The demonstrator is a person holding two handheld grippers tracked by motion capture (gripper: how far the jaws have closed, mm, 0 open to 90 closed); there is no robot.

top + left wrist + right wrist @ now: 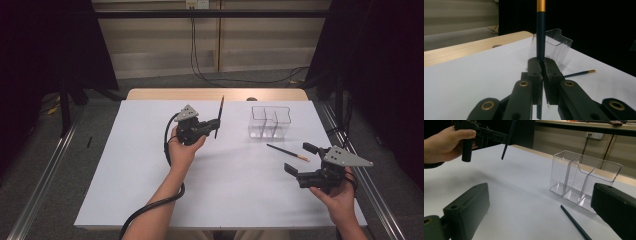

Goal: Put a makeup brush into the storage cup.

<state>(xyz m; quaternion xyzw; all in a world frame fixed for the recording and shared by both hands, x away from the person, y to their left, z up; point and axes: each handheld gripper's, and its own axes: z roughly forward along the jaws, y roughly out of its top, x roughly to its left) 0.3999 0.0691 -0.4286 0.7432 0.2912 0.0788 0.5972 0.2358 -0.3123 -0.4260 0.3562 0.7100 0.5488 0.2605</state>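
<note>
White-covered worktop [150, 165] under dim light, dark curtains at both sides, a pale wall and hanging cables beyond the far edge.

Held pencil [219, 117], dark blue with a gold band near its upper end, pinched upright between the jaws of the left gripper [216, 124], above the middle of the worktop toward the far edge. Clamped at a low point on the shaft: most of its length standing above the jaws, a short stub poking out beneath them, clear in the left gripper view [540, 37]. Jaws closed tight on the shaft, pads meeting it from either side. Seen from the right gripper view too, hanging well above the white surface [507, 142].

Just right of that, a clear plastic organiser [270, 121] with partitions, standing near the far right corner, apart from the held pencil.

Nearer the right edge, a second pencil [287, 152] lying flat on the worktop, in front of the organiser.

Right gripper [300, 161] held low by the right edge, jaws spread wide with nothing between them, the second pencil's near end lying just ahead of the gap.
</note>
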